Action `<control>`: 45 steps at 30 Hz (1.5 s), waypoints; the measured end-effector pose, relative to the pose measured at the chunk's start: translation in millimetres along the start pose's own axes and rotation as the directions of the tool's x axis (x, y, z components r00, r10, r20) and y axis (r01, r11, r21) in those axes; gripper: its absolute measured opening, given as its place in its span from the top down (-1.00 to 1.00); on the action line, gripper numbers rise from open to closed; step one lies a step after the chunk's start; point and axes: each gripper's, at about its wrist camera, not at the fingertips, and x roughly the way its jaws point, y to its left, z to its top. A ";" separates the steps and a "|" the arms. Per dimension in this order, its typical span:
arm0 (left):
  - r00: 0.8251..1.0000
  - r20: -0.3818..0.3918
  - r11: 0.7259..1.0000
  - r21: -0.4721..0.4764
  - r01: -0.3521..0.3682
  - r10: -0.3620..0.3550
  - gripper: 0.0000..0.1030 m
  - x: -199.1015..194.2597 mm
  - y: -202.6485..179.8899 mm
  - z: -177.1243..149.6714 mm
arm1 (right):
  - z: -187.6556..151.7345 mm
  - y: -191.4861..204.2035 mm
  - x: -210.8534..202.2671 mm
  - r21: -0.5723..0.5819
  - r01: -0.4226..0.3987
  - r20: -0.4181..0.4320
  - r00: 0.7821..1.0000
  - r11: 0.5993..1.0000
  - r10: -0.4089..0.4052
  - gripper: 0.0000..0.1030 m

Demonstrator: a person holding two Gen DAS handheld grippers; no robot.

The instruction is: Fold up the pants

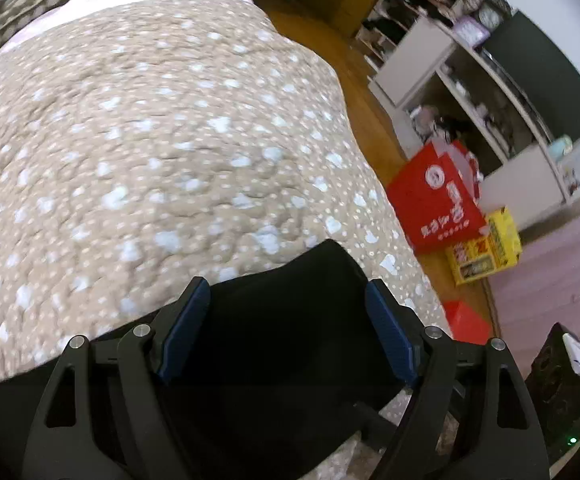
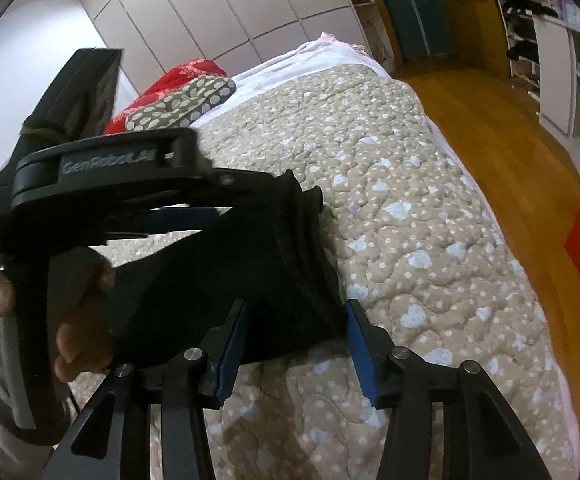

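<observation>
Black pants point(image 2: 274, 280) lie folded, long axis toward pillows point(image 2: 182, 106).

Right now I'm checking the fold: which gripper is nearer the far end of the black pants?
Left. The left gripper hangs over the far end of the pants; the right gripper, jaws open, straddles the near corner.

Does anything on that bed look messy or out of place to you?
Mostly no. The black pants lie in a compact bundle on the quilt, though one corner at the far end sticks up unevenly. On the floor, a red box leans tilted beside the bed.
</observation>
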 end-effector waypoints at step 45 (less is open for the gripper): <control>0.960 0.178 0.938 -0.309 -0.154 0.216 0.54 -151.4 209.8 -120.3 | -19.2 253.2 112.2 -0.236 -0.442 -0.244 0.889 0.865 0.387 0.58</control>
